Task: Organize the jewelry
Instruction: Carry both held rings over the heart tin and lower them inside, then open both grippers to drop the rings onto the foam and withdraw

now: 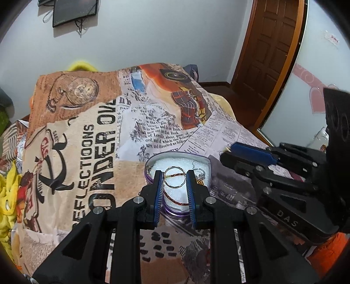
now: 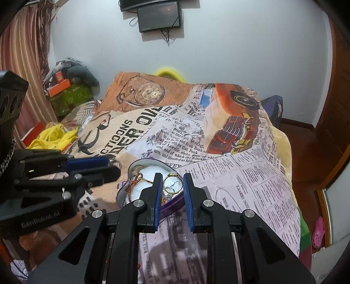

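A bed covered by a newspaper-print blanket [image 1: 91, 139] stands against a white wall carrying a dark screen [image 2: 159, 18]; a wooden door [image 1: 271, 50] lies to the far right. A heart-shaped purple tin [image 1: 151, 179] lined with white foam rests on the blanket, holding a large hoop [image 1: 175, 177], a red cord [image 1: 175, 200] and small rings [image 1: 200, 172]. The left gripper [image 1: 174, 178] hovers parted over the tin, grasping nothing. The right gripper [image 2: 172, 181], likewise parted and empty, frames a gold ring [image 2: 172, 184].

Left tongs [image 1: 174, 174] held open over heart-shaped tin [image 1: 153, 160]; hoop ring [image 1: 174, 177] framed between fingers; right tongs [image 1: 227, 153] seen at 3 o'clock.
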{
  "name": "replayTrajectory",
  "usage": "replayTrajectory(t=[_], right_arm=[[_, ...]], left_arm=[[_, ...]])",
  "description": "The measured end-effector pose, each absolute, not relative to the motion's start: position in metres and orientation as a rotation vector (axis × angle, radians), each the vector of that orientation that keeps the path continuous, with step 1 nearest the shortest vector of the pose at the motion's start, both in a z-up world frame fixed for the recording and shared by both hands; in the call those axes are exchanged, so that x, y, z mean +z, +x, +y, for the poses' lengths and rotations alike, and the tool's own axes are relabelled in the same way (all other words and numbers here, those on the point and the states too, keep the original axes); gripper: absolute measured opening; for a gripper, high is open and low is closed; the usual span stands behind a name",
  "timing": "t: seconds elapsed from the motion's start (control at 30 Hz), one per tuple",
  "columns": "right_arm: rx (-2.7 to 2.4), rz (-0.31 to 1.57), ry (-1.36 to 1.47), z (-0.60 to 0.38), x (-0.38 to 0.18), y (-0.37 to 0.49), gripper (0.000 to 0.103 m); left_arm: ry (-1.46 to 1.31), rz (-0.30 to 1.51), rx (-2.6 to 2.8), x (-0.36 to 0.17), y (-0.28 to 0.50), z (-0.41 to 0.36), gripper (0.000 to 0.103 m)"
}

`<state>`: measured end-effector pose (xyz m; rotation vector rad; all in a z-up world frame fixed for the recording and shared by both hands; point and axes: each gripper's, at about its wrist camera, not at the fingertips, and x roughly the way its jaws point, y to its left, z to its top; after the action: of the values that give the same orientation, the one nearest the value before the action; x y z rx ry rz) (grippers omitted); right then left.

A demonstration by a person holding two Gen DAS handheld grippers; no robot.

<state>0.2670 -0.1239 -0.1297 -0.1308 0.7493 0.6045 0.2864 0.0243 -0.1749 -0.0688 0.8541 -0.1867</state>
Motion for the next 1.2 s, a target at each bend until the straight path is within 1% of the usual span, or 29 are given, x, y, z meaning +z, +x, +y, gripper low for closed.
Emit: replayTrajectory(t=[0.5, 0.87, 0.93, 1.0, 1.13, 1.2], right_arm=[[0.666, 0.851, -0.166, -0.106, -0.155, 0.293, 0.017], [0.68, 0.895, -0.159, -0.107, -0.158, 0.294, 0.017], [0.677, 0.898, -0.158, -0.109, -0.156, 0.292, 0.019], [0.671, 0.893, -0.157, -0.11, -0.153, 0.29, 0.026], [0.658, 0.871, -0.155, -0.114, -0.143, 0.284, 0.027], [0.652, 0.86, -0.154, -0.116, -0.138, 0.281, 0.027]], left_arm=[[-0.083, 0.925, -0.221, -0.201, 0.302, 0.021, 0.02], [-0.061, 0.919, -0.211, -0.199, 0.297, 0.019, 0.02], [-0.061, 0.914, -0.208, -0.197, 0.295, 0.02, 0.02], [-0.061, 0.909, -0.205, -0.193, 0.293, 0.021, 0.02], [-0.066, 0.896, -0.194, -0.184, 0.285, 0.023, 0.021], [-0.07, 0.887, -0.188, -0.179, 0.281, 0.025, 0.024]])
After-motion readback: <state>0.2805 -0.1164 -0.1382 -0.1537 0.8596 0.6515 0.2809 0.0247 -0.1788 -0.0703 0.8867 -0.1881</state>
